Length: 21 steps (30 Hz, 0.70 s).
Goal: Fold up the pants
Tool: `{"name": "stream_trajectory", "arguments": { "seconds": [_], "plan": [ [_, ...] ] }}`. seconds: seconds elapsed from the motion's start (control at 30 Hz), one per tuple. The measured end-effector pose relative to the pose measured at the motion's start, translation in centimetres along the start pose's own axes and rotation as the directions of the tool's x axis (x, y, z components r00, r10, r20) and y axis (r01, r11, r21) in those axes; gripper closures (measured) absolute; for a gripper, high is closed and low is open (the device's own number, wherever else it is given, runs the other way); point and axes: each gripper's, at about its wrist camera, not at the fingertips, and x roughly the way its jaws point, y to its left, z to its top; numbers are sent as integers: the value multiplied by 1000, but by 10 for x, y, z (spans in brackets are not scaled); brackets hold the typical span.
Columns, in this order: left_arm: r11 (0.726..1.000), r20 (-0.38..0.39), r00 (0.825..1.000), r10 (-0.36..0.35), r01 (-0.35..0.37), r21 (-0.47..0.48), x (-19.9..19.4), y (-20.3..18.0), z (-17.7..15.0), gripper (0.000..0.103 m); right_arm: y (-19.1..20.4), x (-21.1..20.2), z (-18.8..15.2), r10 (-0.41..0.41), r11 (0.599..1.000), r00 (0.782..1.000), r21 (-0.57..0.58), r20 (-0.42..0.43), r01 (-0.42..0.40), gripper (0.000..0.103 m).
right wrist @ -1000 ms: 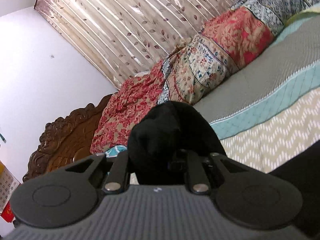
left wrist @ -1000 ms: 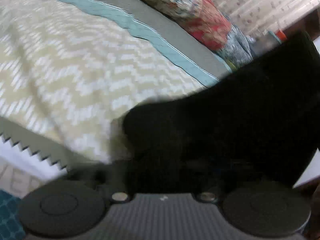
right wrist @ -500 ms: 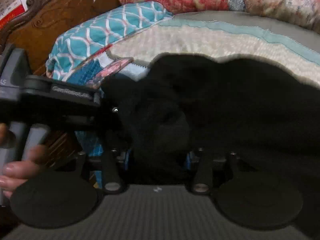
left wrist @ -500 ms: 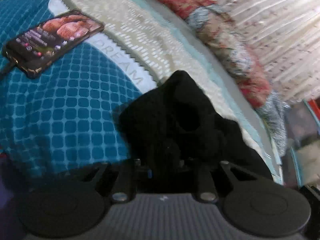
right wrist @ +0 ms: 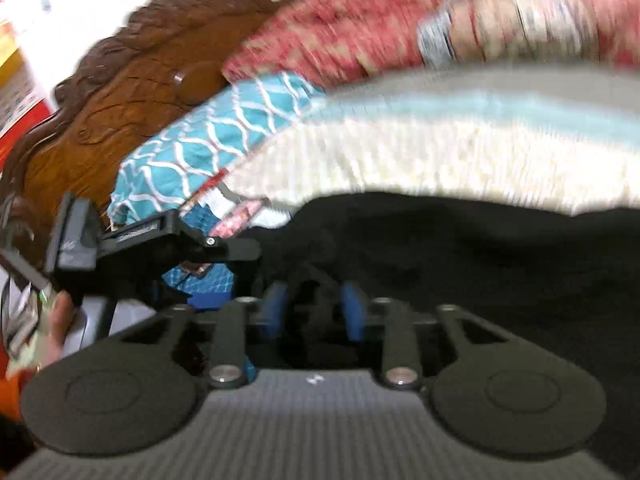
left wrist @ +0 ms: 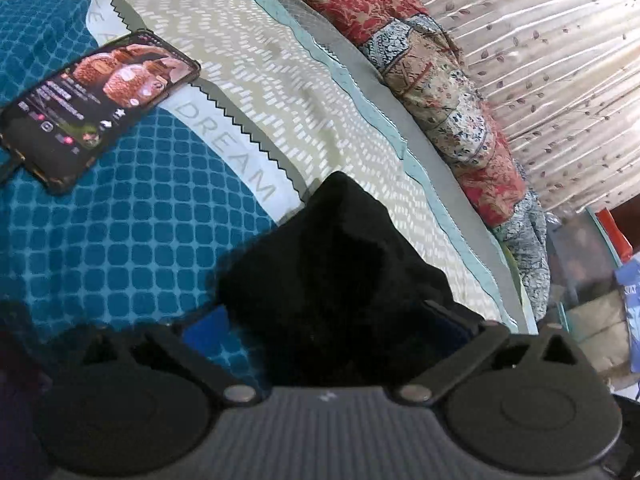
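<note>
Readable text: "DREAM" printed on the white band of the bedspread (left wrist: 224, 128), centre-left of the left wrist view. The phone (left wrist: 96, 100), upper left, shows a lit screen with food pictures; its small text is illegible.

Black pants (left wrist: 340, 280) lie bunched on the bed at lower centre, a peak of cloth pointing toward the top of the frame. In the right wrist view the pants (right wrist: 480, 264) run mostly left-right across the middle — blurred.

Left gripper (left wrist: 332, 320): jaws spread wide, cloth lying between them, not pinched. Right gripper (right wrist: 314, 312): blue pads (right wrist: 276, 308) apart, black cloth between — jaws open. Left gripper (right wrist: 160, 240) also visible at left, hand-held.
</note>
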Motion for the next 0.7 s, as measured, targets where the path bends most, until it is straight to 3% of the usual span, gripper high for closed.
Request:
{"name": "stream_trajectory", "arguments": {
  "seconds": [0.03,0.07,0.1,0.13,0.17,0.2,0.27,0.3,0.37,0.47,0.5,0.6,0.7],
  "plan": [
    [1000,0,1000,1,-1,7,3,-3,1,0,-4,16,-1,17,999,999,53,-48,-14,90],
    [1000,-4,1000,2,-2,8,5,-5,1,0,-4,45,-6,64,992,989,119,-132,-49,90],
    [1000,-7,1000,-1,1,3,6,-7,3,1,2,66,-13,90,989,978,134,-186,-65,89],
    [1000,-5,1000,-2,2,-3,7,-7,3,1,14,78,-18,66,995,980,81,-190,-52,89],
    [1000,1,1000,13,-13,-7,8,-6,4,11,26,82,-18,43,999,984,14,-172,-41,89],
    [999,11,998,54,-54,-2,8,-6,5,34,31,85,-16,33,999,984,-6,-176,-34,90],
    [993,21,993,116,-116,17,12,-4,5,49,18,82,-11,91,994,980,73,-178,-79,90],
    [993,21,993,118,-118,18,11,-1,6,50,11,78,-11,116,989,979,113,-167,-98,90],
    [991,22,991,133,-133,31,9,-4,6,52,1,66,-11,139,979,981,168,-136,-116,88],
    [984,20,986,167,-168,57,-1,-14,6,50,-7,31,-11,135,978,989,166,-55,-124,73],
    [985,26,986,162,-163,51,-10,-17,6,50,-12,11,-10,109,982,994,159,-11,-106,67],
    [980,127,975,185,-193,54,-40,-27,8,46,-40,-47,-11,-1,980,993,195,116,-22,66],
    [976,206,960,187,-205,69,-53,-48,14,46,-82,-113,-22,-166,944,955,320,244,82,66]
  ]
}}
